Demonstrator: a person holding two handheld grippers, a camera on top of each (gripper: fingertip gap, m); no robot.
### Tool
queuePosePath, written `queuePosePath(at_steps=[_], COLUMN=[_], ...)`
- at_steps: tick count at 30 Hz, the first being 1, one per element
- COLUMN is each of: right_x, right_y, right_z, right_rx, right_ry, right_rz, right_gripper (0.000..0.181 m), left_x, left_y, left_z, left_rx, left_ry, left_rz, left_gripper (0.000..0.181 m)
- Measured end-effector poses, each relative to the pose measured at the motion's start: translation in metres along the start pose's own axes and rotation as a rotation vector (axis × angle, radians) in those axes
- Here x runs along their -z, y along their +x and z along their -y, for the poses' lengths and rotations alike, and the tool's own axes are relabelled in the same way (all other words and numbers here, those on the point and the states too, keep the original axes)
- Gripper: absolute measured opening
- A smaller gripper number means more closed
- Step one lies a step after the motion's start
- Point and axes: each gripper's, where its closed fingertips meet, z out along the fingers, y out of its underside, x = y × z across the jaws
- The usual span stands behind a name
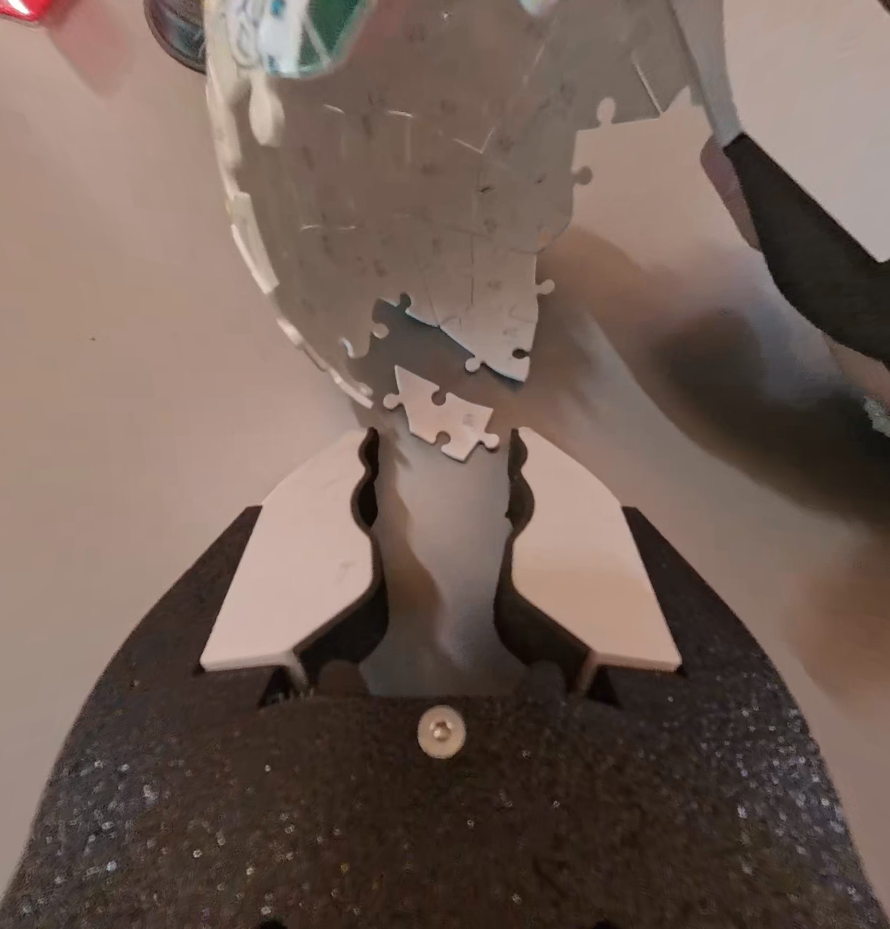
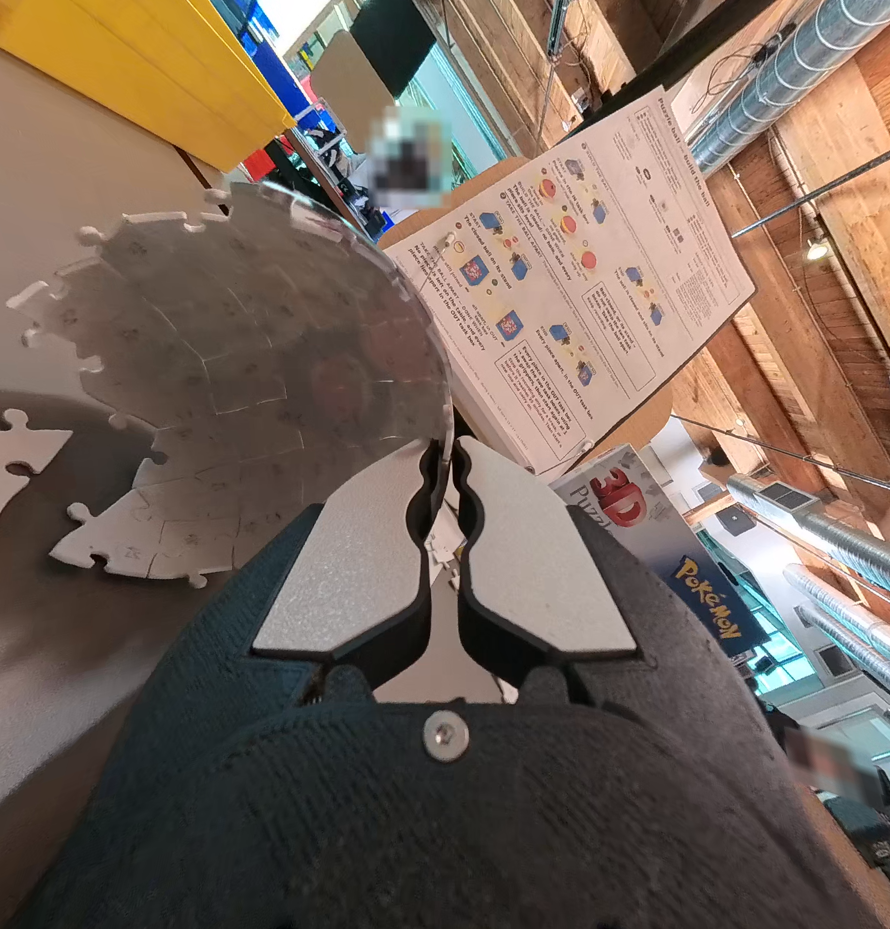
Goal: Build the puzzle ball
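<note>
A half-built puzzle ball shell (image 1: 407,201) shows its grey-white inner side, with knobbed open edges. My right gripper (image 2: 450,447) is shut on the shell's rim (image 2: 241,342) and holds it tilted above the beige table (image 1: 106,352). It also shows at the upper right of the left wrist view (image 1: 784,241). A small loose cluster of joined white pieces (image 1: 445,420) lies under the shell's lower edge. It also shows in the right wrist view (image 2: 15,462). My left gripper (image 1: 442,440) is open and empty, its fingertips just behind that cluster.
A yellow bin (image 2: 131,65) stands at the table's far side. An instruction sheet on a board (image 2: 583,281) and a puzzle box (image 2: 659,543) stand beyond the shell. A dark round object (image 1: 173,40) and something red (image 1: 15,7) lie at the far left. My right fingertips sit around 15 cm from my left ones.
</note>
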Motion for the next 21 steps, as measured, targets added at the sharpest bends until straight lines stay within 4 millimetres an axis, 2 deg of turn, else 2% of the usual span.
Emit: queuePosePath(at_steps=[3, 5, 12, 16, 21], right_x=[-0.0004, 0.0001, 0.0026, 0.0043, 0.0074], right_y=[-0.0005, -0.0007, -0.0015, -0.0009, -0.0005], right_z=[0.0001, 0.0011, 0.0012, -0.0001, -0.0038], right_rx=[-0.01, -0.015, -0.031, -0.035, -0.059], right_ry=[0.004, 0.011, 0.012, 0.008, -0.007], right_rz=[0.003, 0.004, 0.007, 0.002, 0.001], right_gripper=[0.005, 0.005, 0.005, 0.005, 0.005], left_x=[-0.0026, -0.0034, -0.0044, -0.0032, -0.0023], left_y=[-0.0017, 0.0019, 0.0044, 0.0037, 0.0032], left_z=[-0.0009, -0.0007, 0.001, 0.001, -0.0003], left_rx=[-0.036, -0.047, -0.041, -0.045, 0.036], left_ry=[-0.016, -0.018, -0.013, -0.01, -0.007], left_rz=[0.05, 0.046, 0.053, 0.084, 0.129], left_gripper=[0.042, 0.034, 0.021, 0.022, 0.042])
